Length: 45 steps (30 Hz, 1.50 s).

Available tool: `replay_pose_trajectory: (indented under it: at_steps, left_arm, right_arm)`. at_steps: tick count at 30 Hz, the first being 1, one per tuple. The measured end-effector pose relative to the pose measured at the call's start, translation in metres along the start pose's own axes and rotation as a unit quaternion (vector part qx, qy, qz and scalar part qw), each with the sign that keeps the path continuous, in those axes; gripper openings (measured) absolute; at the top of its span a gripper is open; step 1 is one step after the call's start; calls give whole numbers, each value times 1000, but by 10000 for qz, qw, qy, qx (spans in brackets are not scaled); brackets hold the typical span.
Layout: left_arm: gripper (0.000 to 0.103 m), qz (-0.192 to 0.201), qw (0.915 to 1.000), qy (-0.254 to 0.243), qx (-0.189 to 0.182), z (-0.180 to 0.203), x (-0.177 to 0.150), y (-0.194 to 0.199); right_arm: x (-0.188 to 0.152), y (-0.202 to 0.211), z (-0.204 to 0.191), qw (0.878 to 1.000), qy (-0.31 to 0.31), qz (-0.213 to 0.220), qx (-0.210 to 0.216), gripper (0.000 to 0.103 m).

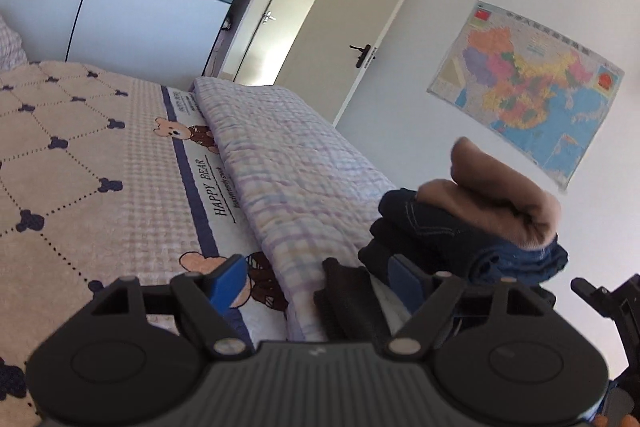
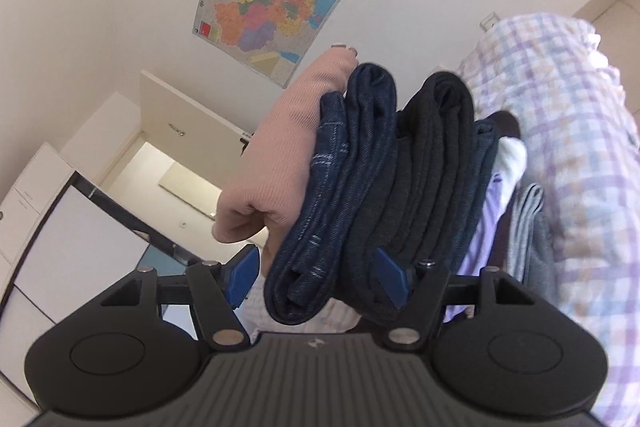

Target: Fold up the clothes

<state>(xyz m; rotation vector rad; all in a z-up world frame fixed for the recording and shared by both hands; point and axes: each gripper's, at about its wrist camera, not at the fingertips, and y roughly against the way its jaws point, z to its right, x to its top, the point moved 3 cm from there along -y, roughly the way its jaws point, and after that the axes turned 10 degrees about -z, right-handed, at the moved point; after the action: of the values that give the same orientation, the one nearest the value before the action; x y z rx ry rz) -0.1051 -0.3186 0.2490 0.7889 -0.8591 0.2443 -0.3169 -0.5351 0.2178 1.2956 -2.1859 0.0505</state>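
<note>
Clothes (image 2: 360, 187) sit folded in a stack near the bed's (image 1: 80, 155) edge, beside the quilt (image 1: 288, 155). Right tongs (image 2: 316, 277) are wide around the stack, not squeezing. Left tongs (image 1: 316, 279) are wide too, holding nothing, ready to tidy.

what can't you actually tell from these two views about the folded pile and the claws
- Bottom of the folded pile: in the right wrist view the right claw and its body cover it, so the count of garments is unsure.
- Whether the right claw's pads press the dark blue garment: the fold hides the contact.
- What the pile rests on: hidden in both views.
- The left claw in the left wrist view: black cloth lies between its fingers; touching or not is unclear.
</note>
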Motion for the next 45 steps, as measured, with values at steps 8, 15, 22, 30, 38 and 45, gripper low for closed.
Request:
replay_pose_trajectory:
  at_steps: [8, 15, 22, 30, 38, 45]
  left_arm:
    - [84, -27, 9958, -910, 16, 69, -21, 30]
    - [87, 223, 9882, -1497, 241, 109, -26, 55]
    - [94, 465, 9816, -1775, 526, 117, -33, 88]
    - [96, 610, 9769, -1450, 1450, 43, -39, 131]
    - [98, 529, 9653, -661, 2471, -78, -44, 157]
    - [103, -59, 9441, -642, 3234, -193, -93, 113]
  right_arm:
    - [10, 55, -10, 9948, 743, 572, -408, 69]
    - [33, 101, -22, 9889, 1083, 930, -403, 69]
    - [24, 122, -32, 9878, 1308, 805, -258, 76]
    - [-54, 91, -45, 9871, 1559, -368, -63, 77]
    - [-192, 48, -81, 9537, 1836, -2318, 555, 78]
    - [-307, -23, -69, 8799, 3064, -3629, 158, 84]
